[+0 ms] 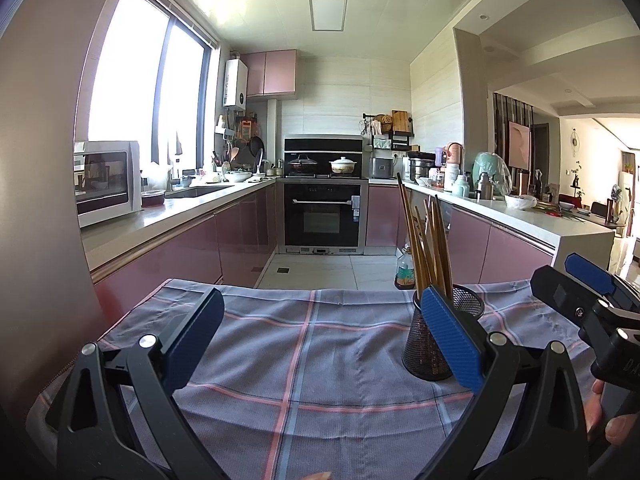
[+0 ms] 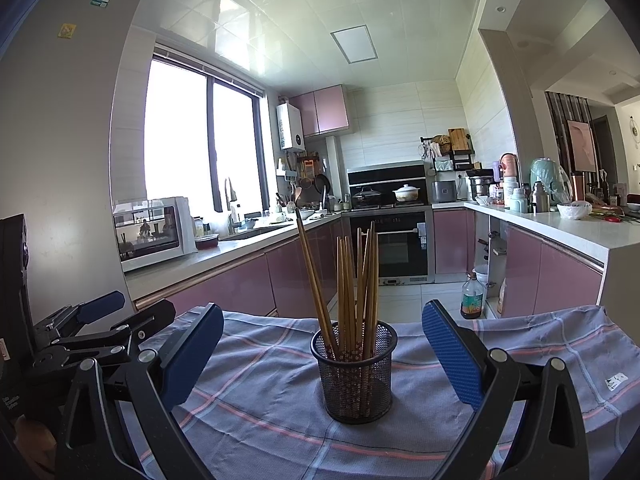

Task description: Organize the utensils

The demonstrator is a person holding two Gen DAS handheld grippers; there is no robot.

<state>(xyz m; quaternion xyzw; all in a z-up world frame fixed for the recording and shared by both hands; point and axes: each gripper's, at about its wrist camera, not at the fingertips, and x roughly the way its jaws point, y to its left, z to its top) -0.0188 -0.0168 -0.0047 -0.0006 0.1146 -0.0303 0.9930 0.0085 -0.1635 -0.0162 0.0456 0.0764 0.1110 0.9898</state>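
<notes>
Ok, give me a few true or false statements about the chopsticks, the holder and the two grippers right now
1. The chopsticks stand upright in a black mesh holder. True.
2. The holder lies tipped over on the cloth. False: it stands upright on the checked cloth.
3. The right gripper is open and empty. True.
4. The left gripper is clamped on a chopstick. False: it is open, holding nothing.
5. Loose chopsticks lie on the cloth. False: none are visible there.

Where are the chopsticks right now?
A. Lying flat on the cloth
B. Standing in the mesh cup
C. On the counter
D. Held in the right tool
B: the chopsticks stand upright in the mesh cup, which sits on the cloth.
</notes>
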